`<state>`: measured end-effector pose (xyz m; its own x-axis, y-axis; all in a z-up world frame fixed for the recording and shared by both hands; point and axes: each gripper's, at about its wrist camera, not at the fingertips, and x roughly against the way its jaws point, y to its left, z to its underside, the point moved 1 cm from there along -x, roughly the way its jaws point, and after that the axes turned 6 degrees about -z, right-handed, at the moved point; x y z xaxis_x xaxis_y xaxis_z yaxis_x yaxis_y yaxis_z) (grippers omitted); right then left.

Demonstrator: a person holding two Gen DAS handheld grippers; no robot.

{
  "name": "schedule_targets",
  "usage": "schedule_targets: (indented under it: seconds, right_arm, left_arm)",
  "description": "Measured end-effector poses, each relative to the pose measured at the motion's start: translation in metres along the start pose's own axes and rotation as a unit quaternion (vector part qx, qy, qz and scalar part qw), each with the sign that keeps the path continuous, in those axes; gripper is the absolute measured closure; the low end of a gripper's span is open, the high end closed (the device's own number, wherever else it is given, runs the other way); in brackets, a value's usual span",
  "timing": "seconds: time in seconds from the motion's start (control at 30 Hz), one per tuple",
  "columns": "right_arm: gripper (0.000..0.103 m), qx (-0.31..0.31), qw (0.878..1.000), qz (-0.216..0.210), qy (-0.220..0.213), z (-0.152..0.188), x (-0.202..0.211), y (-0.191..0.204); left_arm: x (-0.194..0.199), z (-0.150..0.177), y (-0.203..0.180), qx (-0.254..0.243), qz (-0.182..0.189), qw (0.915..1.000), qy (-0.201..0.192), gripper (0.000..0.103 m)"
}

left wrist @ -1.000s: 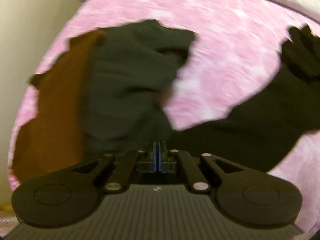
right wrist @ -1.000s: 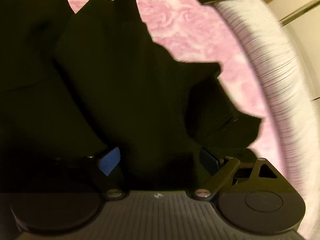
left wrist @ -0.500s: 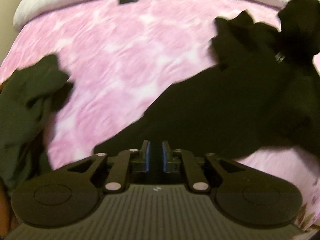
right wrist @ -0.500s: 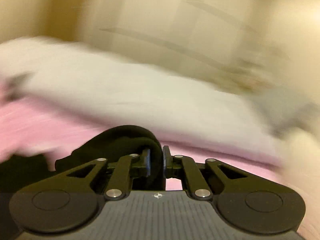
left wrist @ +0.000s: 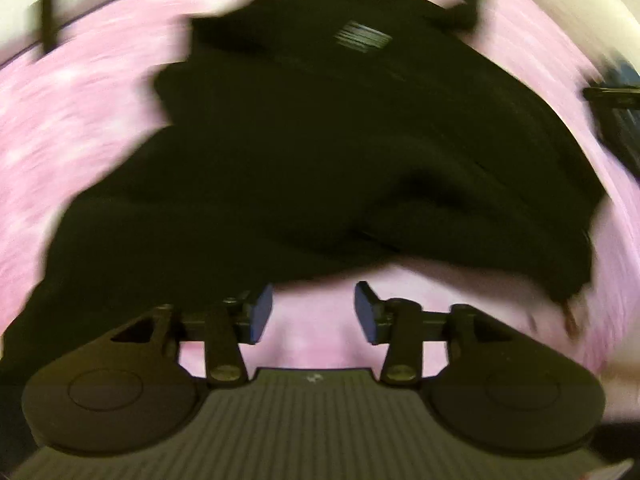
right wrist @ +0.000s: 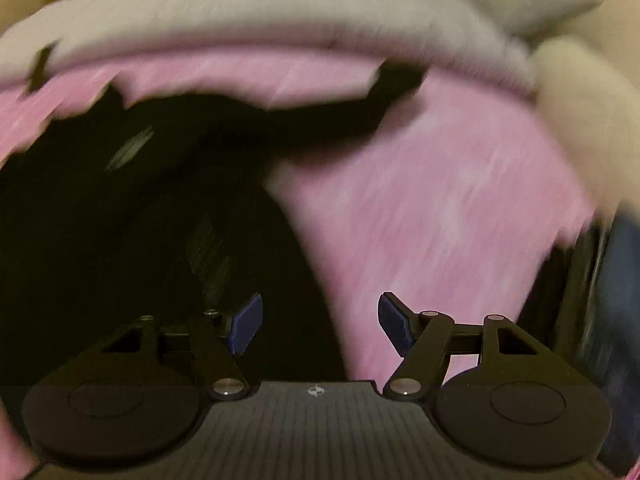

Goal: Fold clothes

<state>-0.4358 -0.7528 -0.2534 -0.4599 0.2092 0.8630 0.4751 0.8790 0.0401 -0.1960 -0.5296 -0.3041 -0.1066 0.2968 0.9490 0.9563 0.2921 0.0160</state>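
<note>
Pink bedspread point(left wrist: 60, 128): black garment point(left wrist: 320, 152) crumpled; left gripper point(left wrist: 314, 312), right gripper point(right wrist: 320, 324) spread, empty.

A home bedroom: a bed point(right wrist: 440, 208) with a pink patterned cover, a white blanket point(right wrist: 248, 16) along its far edge, cream walls behind.

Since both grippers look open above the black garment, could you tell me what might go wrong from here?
The black garment lies rumpled on the pink bedspread, so a grab by the open left gripper may pinch several layers. One sleeve trails off sideways and could fold in crooked. The open right gripper sits over the garment's edge and may catch bedspread too.
</note>
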Motion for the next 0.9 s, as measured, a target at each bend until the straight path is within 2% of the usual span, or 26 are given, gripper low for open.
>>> schedule_targets:
  seconds: [0.03,0.1,0.13,0.2,0.33,0.43,0.47,0.53,0.57,0.6,0.73,0.9]
  right_arm:
    - [0.036,0.005,1.0,-0.021,0.016,0.026,0.005,0.009]
    - [0.033,0.036,0.999,-0.028,0.025,0.046,0.002,0.031]
    - [0.023,0.053,0.998,-0.031,0.028,0.055,-0.001,0.043]
    - [0.017,0.085,0.995,-0.036,0.035,0.073,-0.006,0.065]
    - [0.019,0.149,0.987,-0.046,0.048,0.109,-0.015,0.11]
    - [0.022,0.123,0.992,-0.016,0.037,0.124,-0.037,0.11]
    - [0.026,0.115,0.993,-0.009,0.029,0.129,-0.043,0.11]
    - [0.056,0.093,0.995,-0.005,0.026,0.125,-0.048,0.105]
    - [0.065,0.081,0.996,-0.003,0.024,0.123,-0.049,0.102]
    - [0.084,0.059,0.998,-0.007,0.023,0.116,-0.043,0.095]
    - [0.091,-0.031,0.998,-0.046,0.024,0.086,0.0,0.063]
    - [0.093,-0.043,0.989,-0.133,0.042,0.049,0.061,0.027]
  left_arm:
    - [-0.003,0.004,-0.015,-0.016,0.006,0.9998,0.005,0.056]
    - [-0.009,0.012,-0.04,-0.035,0.023,0.999,0.015,0.056]
    - [-0.011,0.016,-0.051,-0.043,0.029,0.9985,0.019,0.056]
    - [-0.014,0.021,-0.066,-0.052,0.037,0.9977,0.022,0.056]
    - [-0.015,0.029,-0.082,-0.07,0.042,0.9965,0.016,0.056]
    - [-0.009,0.037,-0.084,-0.078,0.049,0.9957,0.002,0.052]
    - [-0.006,0.04,-0.083,-0.081,0.054,0.9952,-0.005,0.052]
    - [-0.003,0.049,-0.083,-0.097,0.055,0.9937,-0.012,0.051]
    - [-0.002,0.053,-0.082,-0.106,0.054,0.9928,-0.016,0.051]
    - [0.0,0.057,-0.084,-0.109,0.054,0.9923,-0.02,0.051]
    - [0.01,0.067,-0.097,-0.104,0.063,0.9916,-0.044,0.051]
    - [0.023,0.08,-0.113,-0.098,0.073,0.9898,-0.074,0.049]
